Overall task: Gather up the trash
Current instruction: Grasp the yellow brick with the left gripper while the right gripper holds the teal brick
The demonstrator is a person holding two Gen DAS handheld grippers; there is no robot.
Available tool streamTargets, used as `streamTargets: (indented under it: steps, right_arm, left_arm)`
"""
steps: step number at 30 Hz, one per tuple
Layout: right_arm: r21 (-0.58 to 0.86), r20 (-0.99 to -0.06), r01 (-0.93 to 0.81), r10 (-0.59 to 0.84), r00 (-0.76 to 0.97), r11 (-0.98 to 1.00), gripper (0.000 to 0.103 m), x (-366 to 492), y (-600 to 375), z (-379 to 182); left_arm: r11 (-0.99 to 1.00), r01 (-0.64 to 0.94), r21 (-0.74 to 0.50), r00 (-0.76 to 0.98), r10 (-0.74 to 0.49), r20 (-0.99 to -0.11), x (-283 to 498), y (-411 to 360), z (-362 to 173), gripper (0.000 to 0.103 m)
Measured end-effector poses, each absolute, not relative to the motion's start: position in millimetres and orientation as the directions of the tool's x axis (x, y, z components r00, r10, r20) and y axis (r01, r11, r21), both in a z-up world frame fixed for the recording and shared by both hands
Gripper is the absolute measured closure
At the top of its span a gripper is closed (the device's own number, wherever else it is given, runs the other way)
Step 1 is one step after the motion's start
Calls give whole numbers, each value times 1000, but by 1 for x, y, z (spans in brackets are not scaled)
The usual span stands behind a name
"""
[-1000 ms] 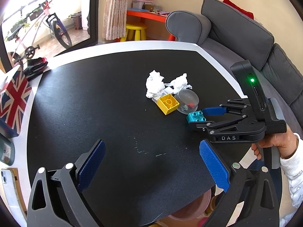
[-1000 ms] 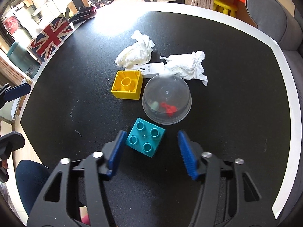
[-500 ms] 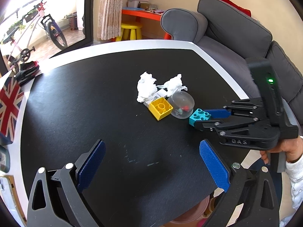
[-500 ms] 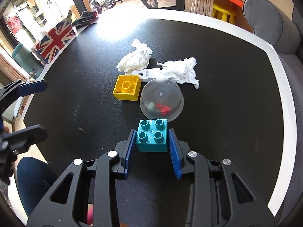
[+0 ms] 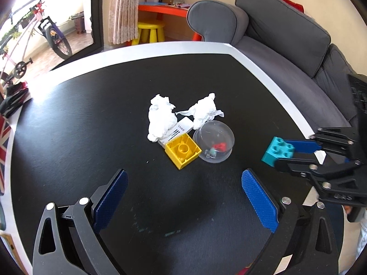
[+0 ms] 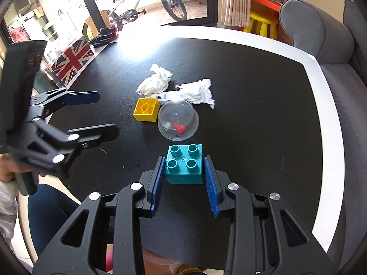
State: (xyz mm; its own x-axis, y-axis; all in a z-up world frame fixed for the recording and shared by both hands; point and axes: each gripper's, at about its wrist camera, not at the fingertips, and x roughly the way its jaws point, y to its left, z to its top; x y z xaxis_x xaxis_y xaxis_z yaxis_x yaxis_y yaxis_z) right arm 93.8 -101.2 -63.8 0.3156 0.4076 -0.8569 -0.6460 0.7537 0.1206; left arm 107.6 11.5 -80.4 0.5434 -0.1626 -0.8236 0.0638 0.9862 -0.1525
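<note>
Right gripper (image 6: 184, 176) jaws clamp the teal brick (image 6: 184, 163); left gripper (image 5: 183, 201) jaws stand apart. A white card (image 5: 181, 129) lies half hidden under tissues (image 5: 161, 119).

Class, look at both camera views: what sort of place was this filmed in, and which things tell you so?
Most likely a family living room. A grey sofa stands beside the black table, a child's yellow stool stands near a curtain, and a bicycle is parked by the window.
</note>
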Motion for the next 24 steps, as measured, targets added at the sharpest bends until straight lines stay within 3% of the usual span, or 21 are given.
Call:
streamTargets:
  steps: [16,24]
  right_arm:
    - [140,-851,-617,413,325,775,69,101,-126,-68]
    - [147,-851,-618,417,319,772,69,102,-126,-72]
  left_arm:
    - [995,15,-96,520,-90,-850,137,14,-111,8]
    - [994,17,-111,516,-104,-850,138,12,-114,31]
